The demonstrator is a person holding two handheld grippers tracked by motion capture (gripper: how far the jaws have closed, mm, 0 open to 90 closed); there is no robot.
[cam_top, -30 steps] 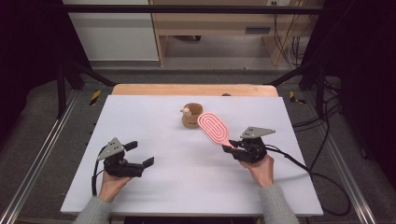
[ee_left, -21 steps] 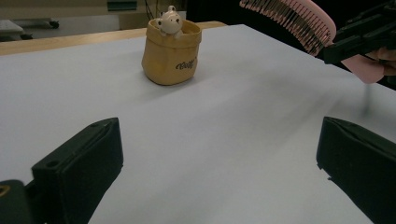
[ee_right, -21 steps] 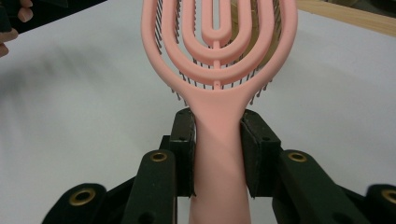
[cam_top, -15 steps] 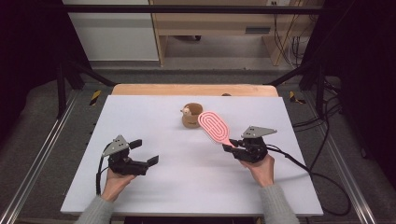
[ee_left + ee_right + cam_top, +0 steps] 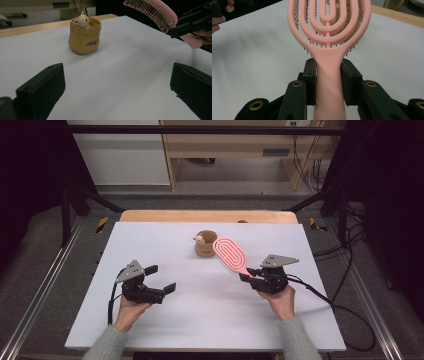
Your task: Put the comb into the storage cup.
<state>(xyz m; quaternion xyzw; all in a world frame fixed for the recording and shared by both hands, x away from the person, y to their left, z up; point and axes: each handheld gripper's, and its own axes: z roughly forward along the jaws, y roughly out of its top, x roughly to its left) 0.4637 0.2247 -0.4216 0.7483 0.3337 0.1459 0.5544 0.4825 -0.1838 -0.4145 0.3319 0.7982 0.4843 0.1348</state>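
Observation:
A pink vented hairbrush [image 5: 230, 254] is held off the white table [image 5: 200, 320], bristles down, its head angled toward a small tan pot [image 5: 204, 244] with a little bear figure in it. My right gripper [image 5: 248, 275] is shut on the brush handle [image 5: 329, 82], one pad on each side. The brush head [image 5: 329, 20] hides most of the pot in the right gripper view. My left gripper [image 5: 161, 279] sits low at the table's left, open and holding nothing. In the left gripper view the pot [image 5: 85, 36] stands ahead and the hairbrush [image 5: 152, 12] hovers at the upper right.
A wooden strip [image 5: 205, 216] runs along the table's far edge. Metal rails [image 5: 35, 300] flank both sides, and a cable [image 5: 345, 312] trails off to the right. Bare white surface lies between the two grippers.
My left gripper has slid a little toward the right and forward. The right gripper and the brush have stayed almost in place.

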